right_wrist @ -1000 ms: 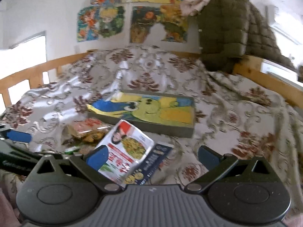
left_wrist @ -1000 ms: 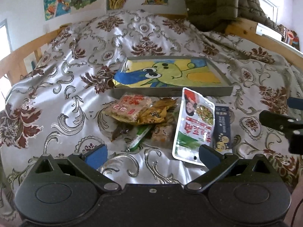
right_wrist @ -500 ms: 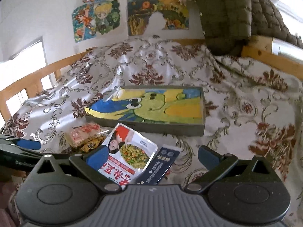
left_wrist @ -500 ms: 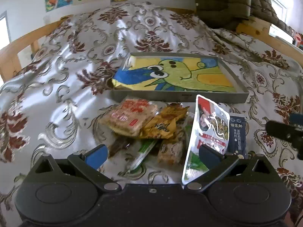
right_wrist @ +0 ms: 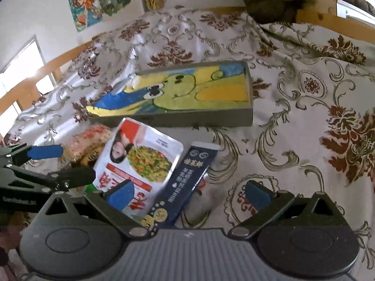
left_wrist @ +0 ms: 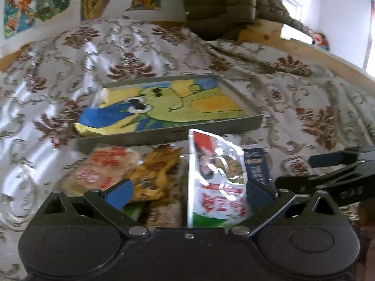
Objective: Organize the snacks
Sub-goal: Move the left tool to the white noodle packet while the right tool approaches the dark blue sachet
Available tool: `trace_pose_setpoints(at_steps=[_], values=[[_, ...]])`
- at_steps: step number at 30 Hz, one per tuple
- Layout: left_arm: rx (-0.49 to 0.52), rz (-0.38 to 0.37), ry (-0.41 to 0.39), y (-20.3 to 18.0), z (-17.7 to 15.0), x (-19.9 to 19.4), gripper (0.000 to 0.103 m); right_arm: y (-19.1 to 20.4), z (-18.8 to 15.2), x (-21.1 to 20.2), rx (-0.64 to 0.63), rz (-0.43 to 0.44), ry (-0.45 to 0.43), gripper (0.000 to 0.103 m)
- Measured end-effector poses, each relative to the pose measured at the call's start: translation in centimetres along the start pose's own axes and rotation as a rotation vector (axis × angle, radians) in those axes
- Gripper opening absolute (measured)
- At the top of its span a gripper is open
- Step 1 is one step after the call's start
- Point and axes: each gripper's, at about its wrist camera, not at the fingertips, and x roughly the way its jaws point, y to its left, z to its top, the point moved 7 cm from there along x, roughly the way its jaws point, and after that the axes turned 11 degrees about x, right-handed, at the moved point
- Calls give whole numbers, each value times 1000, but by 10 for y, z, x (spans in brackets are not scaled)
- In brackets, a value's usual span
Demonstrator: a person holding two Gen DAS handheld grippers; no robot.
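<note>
Both tongs gape wide — the left tongs (left_wrist: 187,190) straddle the white foil pouch (left_wrist: 216,182), light, slick and crinkly, best pinched at an edge seam.

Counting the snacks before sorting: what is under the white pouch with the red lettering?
The white pouch overlaps a dark blue packet at one edge and the orange-wrapped snacks at the other. Anything directly beneath its middle is covered.
</note>
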Motion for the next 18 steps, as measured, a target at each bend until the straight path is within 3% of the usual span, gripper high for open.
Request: trace_pose_setpoints(at_steps=[8, 13, 18], values=[[8, -96, -20, -9, 1, 12, 102, -4, 0, 10, 4, -38, 8, 103], [-8, -159, -31, -10, 2, 20, 100, -4, -2, 17, 7, -19, 28, 103], [5, -206, -17, -16, 0, 24, 91, -8, -4, 23, 29, 7, 41, 103]])
